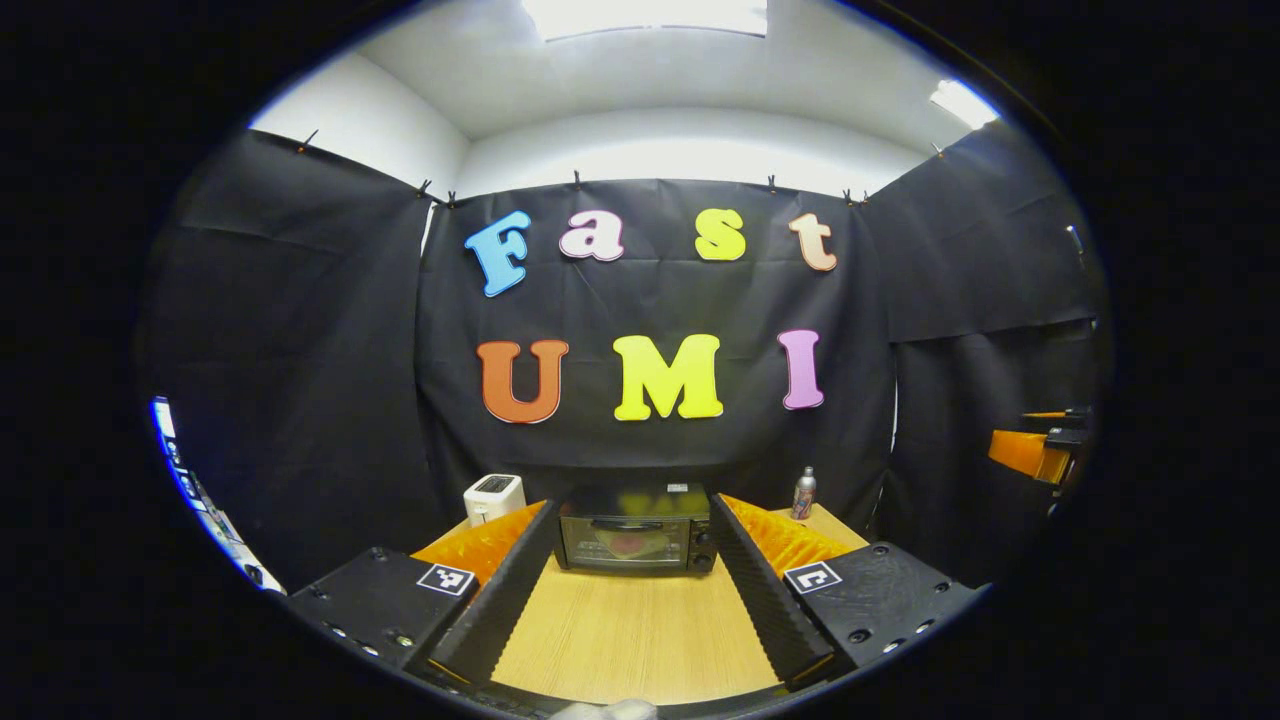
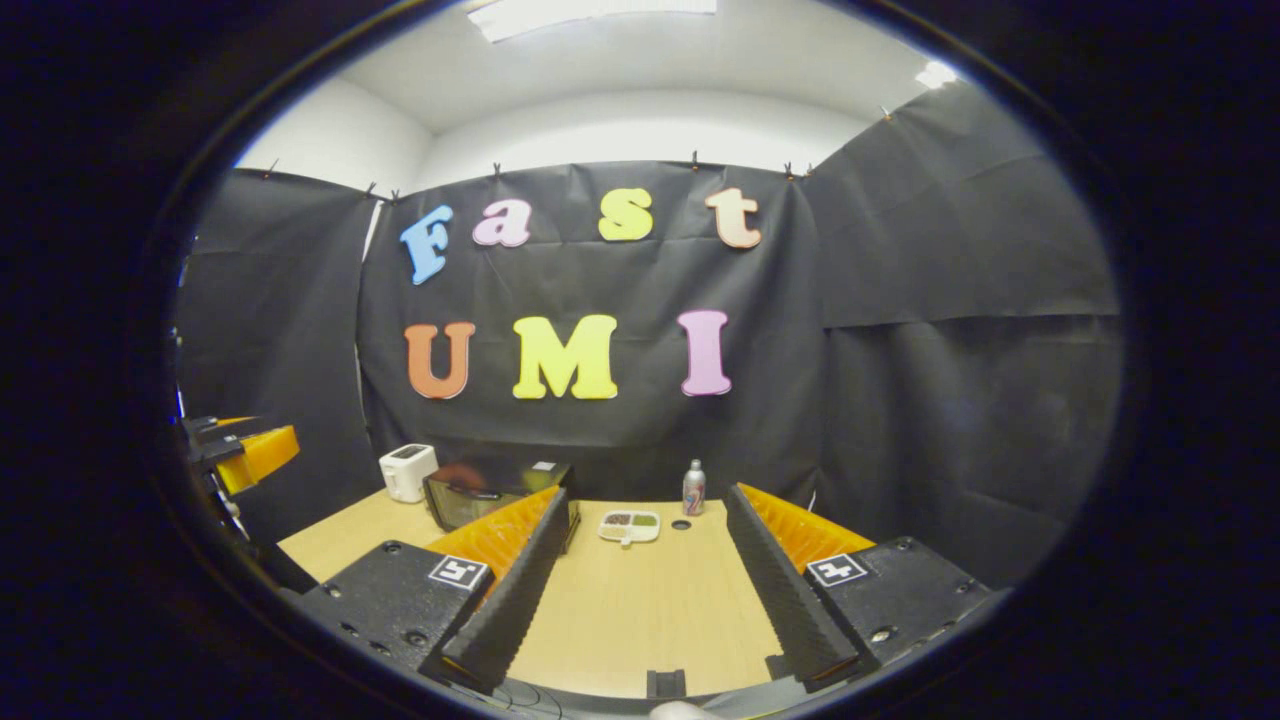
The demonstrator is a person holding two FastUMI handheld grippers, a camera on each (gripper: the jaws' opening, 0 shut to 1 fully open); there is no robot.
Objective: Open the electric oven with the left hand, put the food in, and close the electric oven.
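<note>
Both claws, left (image 1: 640,610) and right (image 2: 645,610), gape empty; hook rigid oven (image 1: 636,540) door by top handle (image 1: 627,523); lift light tray (image 2: 629,526) by rim, keep level

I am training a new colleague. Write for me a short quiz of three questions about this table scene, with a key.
1. True or false: the electric oven door is already open.
2. Which object stands nearest the food tray: A) the toaster, B) the bottle, C) a cup?
3. Fill in: both the left gripper and the right gripper have their jaws ____.

Key: 1. False, the door is shut. 2. B. 3. Open, spread wide, holding nothing.
</note>
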